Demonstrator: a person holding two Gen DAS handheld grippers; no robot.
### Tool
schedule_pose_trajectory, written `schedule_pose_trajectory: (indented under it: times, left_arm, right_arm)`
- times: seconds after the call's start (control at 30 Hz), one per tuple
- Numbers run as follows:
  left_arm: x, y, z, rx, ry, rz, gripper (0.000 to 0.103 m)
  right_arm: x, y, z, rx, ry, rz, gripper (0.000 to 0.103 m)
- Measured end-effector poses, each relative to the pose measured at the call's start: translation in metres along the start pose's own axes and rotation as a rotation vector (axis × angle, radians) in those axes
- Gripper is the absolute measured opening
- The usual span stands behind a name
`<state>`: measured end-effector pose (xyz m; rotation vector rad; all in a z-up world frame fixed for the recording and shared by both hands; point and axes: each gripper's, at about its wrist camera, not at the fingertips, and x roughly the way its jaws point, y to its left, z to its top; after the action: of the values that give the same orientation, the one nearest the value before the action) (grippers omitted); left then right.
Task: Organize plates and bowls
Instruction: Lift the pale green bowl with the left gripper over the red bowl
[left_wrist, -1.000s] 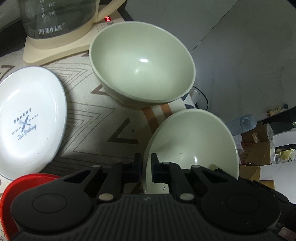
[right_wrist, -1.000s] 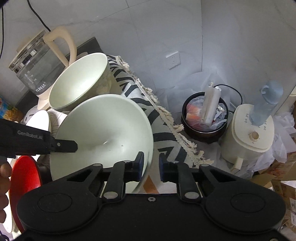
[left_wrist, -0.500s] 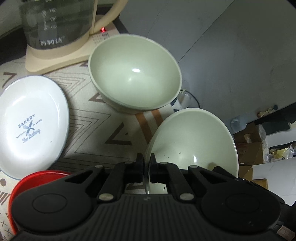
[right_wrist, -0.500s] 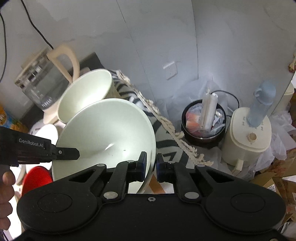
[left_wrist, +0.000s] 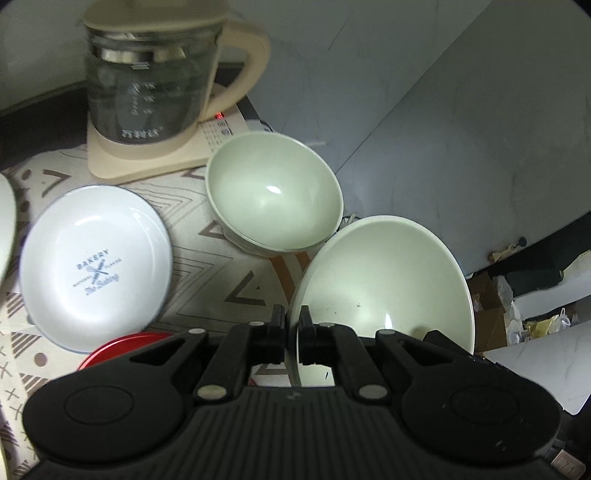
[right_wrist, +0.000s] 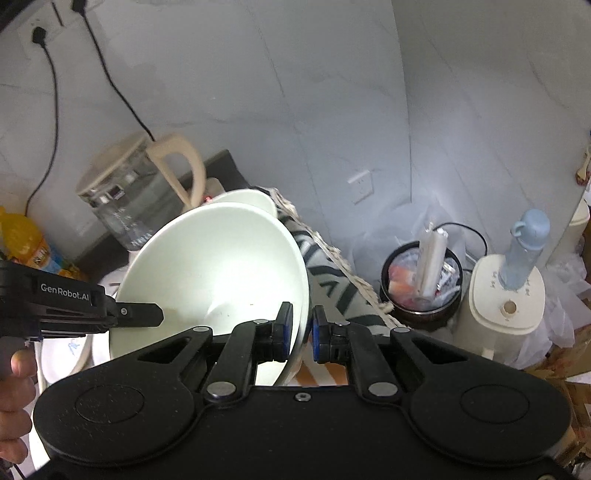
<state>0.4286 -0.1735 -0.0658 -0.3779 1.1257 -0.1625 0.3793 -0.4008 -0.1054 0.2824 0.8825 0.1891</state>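
Both grippers hold one pale green bowl (left_wrist: 384, 280) by its rim, lifted and tilted above the patterned cloth. My left gripper (left_wrist: 293, 328) is shut on its near rim. My right gripper (right_wrist: 302, 334) is shut on the opposite rim of the same bowl (right_wrist: 214, 273), and the left gripper's finger (right_wrist: 136, 315) shows at the left of that view. A second pale green bowl (left_wrist: 273, 192) stands on the cloth beyond, by the kettle. A white "Bakery" plate (left_wrist: 96, 266) lies to the left, and a red plate (left_wrist: 122, 349) peeks out under my left gripper.
A glass kettle (left_wrist: 151, 96) on a cream base stands at the back. The table edge with a fringed cloth (right_wrist: 332, 266) drops off to the right. On the floor below are a dark pot (right_wrist: 421, 288) and a cream appliance (right_wrist: 506, 317). An orange bottle (right_wrist: 26, 243) stands at far left.
Both grippers have raised the held bowl and pulled back. The second bowl, plate and kettle look farther away. The right view now looks higher up the wall.
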Motion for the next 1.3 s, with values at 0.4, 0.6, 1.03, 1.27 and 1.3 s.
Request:
schedule_pose_trajectory:
  times: [0.4,0.6,1.03,1.27,1.3]
  left_arm:
    - [-0.047,0.029,-0.012,-0.048,-0.08,0.011,0.005]
    - [-0.067,0.047,-0.02,-0.073,-0.096,0.018,0.005]
    - [-0.087,0.085,-0.041,-0.119,-0.095,0.031,0.005]
    - [-0.08,0.108,-0.055,-0.149,-0.048,0.041,0.005]
    - [-0.078,0.111,-0.057,-0.154,-0.041,0.043,0.005]
  right_arm:
    - [-0.018,0.038,0.0,-0.034,-0.04,0.054,0.011]
    - [-0.024,0.059,-0.007,-0.05,-0.042,0.076,0.011]
    - [-0.029,0.091,-0.031,-0.079,-0.011,0.091,0.011]
    - [-0.019,0.103,-0.053,-0.088,0.041,0.076,0.011]
    - [-0.018,0.104,-0.056,-0.089,0.048,0.074,0.011]
